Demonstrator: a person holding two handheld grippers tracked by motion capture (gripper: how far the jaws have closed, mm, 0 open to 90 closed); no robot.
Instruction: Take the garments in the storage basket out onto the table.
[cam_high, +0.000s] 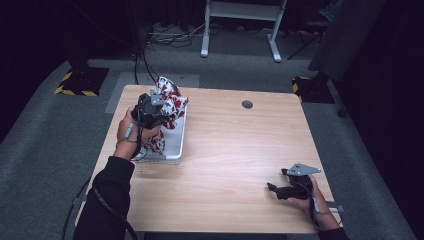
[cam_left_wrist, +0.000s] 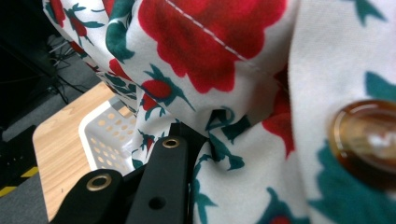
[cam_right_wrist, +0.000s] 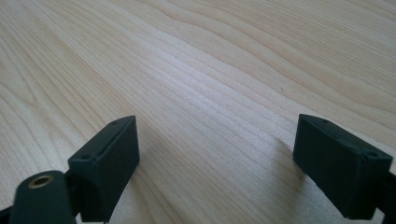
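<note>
A white garment printed with red flowers and green leaves hangs bunched over a white perforated basket at the table's left. My left gripper is shut on the cloth and holds it above the basket. In the left gripper view the floral cloth drapes over my left gripper, hiding one jaw. A brown button shows at the right and the basket sits below. My right gripper rests open near the table's front right edge. In the right gripper view my right gripper has bare wood between its jaws.
The light wooden table has a round cable hole near its far edge. Beyond it stand white desk legs and yellow-black striped bases on the grey carpet.
</note>
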